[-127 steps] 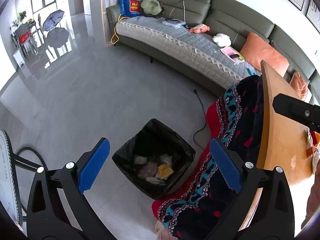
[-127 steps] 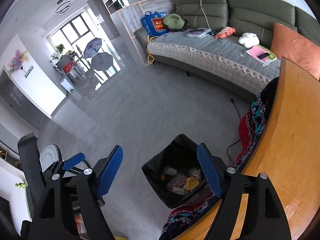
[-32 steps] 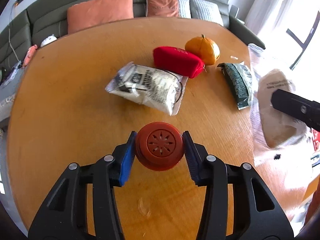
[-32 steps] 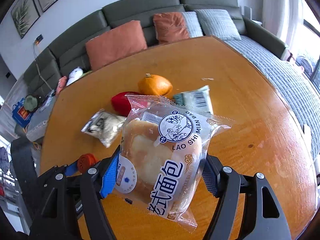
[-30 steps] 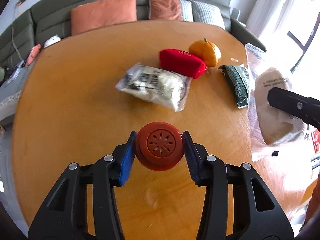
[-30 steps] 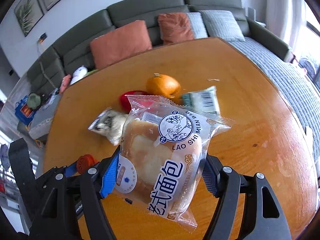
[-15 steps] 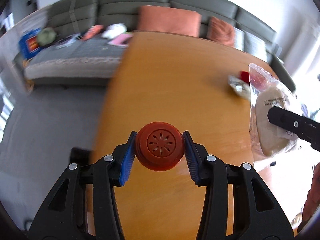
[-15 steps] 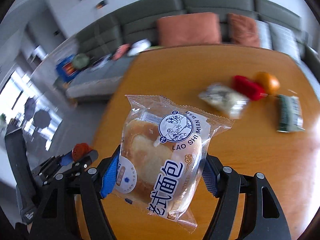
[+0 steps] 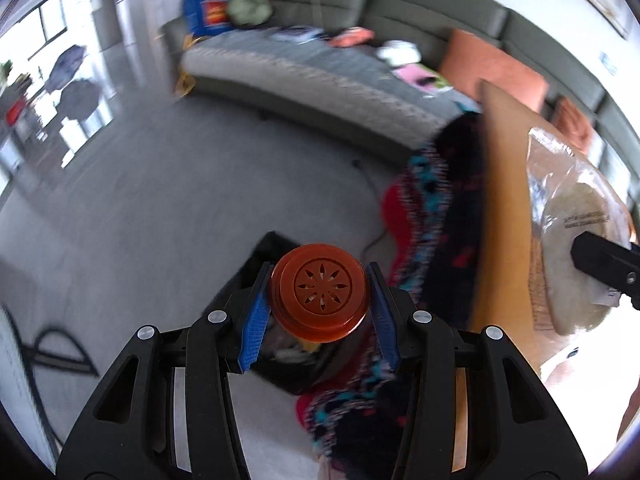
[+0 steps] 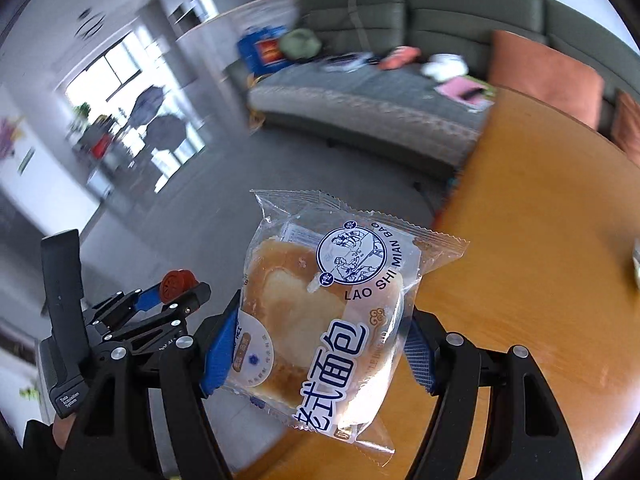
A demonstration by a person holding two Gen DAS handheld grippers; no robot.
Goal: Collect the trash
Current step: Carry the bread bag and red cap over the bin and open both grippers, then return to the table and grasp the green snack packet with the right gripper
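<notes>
- While the left wrist view looks down on the black-lined trash bin (image 9: 256, 280), the right wrist view does not show the bin at all.
- The left hand-held gripper (image 9: 320, 300) is clamped on a round orange-red cap (image 9: 320, 288), blue pads pressing on both sides; the cap hangs over the bin's near side and hides much of the opening.
- The right hand-held gripper (image 10: 320, 344) is clamped on a clear bread packet (image 10: 332, 316) — a bun inside, printed "LAO SHI MIAN BAO".
- In the right wrist view the packet sits over the curved edge of the wooden table (image 10: 540, 240), partly above the table and partly above the floor; the left hand-held gripper shows at its lower left, cap in its jaws.
- From the bin, open grey floor (image 9: 140, 200) runs left and away to the grey-green sofa (image 9: 320, 76).
- Just right of the bin, a patterned dark and red cloth (image 9: 432, 220) hangs beside the table edge, with a thin cable (image 9: 372, 240) on the floor between them.
- Far beyond the bin, folded umbrellas (image 9: 72, 80) stand by the bright window.
</notes>
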